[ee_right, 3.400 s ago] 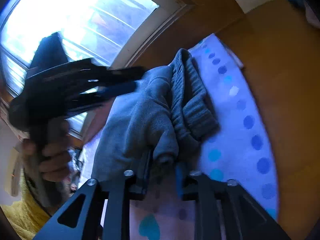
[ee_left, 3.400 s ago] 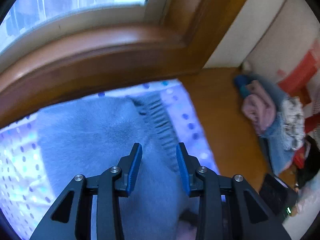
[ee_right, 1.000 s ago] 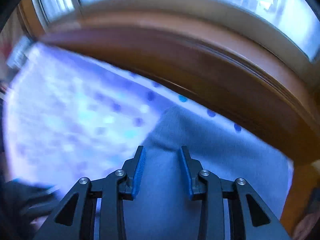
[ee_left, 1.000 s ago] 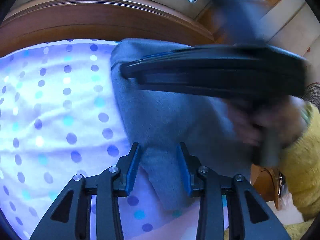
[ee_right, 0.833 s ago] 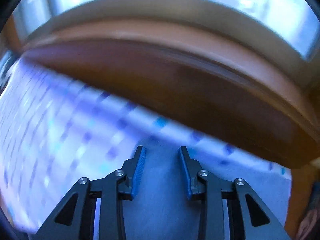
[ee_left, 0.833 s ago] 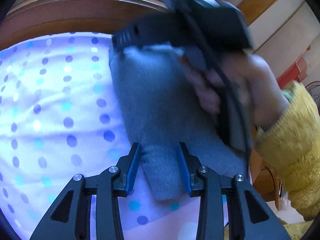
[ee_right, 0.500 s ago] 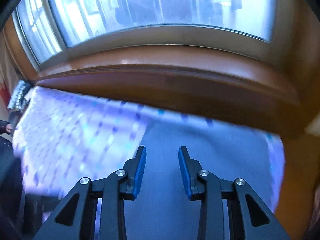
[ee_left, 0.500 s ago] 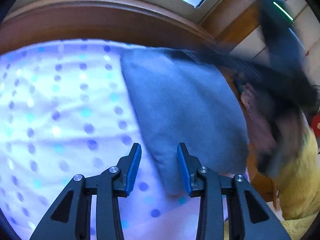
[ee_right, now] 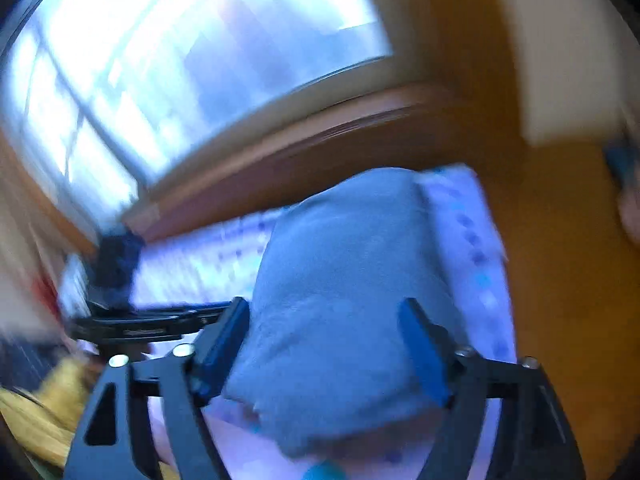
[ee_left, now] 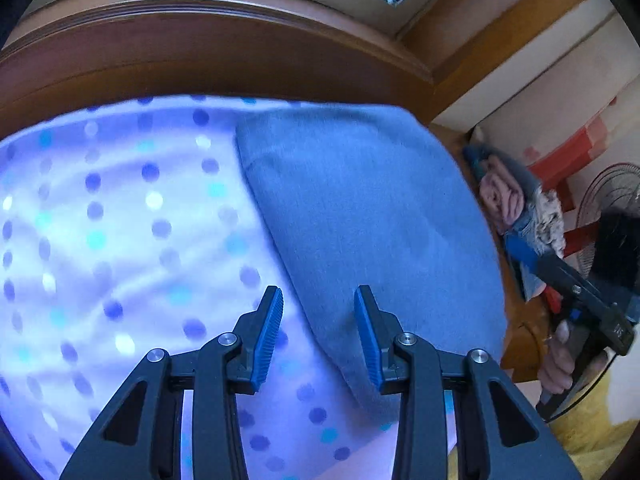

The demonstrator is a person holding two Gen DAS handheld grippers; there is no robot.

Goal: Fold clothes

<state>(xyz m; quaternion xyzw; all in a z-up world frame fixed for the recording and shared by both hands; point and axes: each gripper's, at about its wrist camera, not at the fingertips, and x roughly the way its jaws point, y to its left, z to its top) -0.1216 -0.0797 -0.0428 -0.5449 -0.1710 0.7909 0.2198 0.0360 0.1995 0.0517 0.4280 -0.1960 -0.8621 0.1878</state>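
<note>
A grey-blue garment lies folded into a flat oblong on the dotted lilac sheet. My left gripper hovers over its near left edge, jaws part open, pads clear of the cloth. In the left wrist view my right gripper hangs off the garment's right side, held by a hand. The blurred right wrist view shows my right gripper above one short end of the garment. Its jaws are opening wide, with the cloth lying beneath them and nothing pinched.
A dark wooden sill and a window run along the far side of the sheet. On the wooden ledge at right sits a pile of clothes, with a fan behind it. A yellow fleece sleeve is at the lower right.
My right gripper left the garment's far edge, swung round to its right end, rolled, and its jaws widened. My left gripper shifted a little; the garment's corner no longer sits between its pads.
</note>
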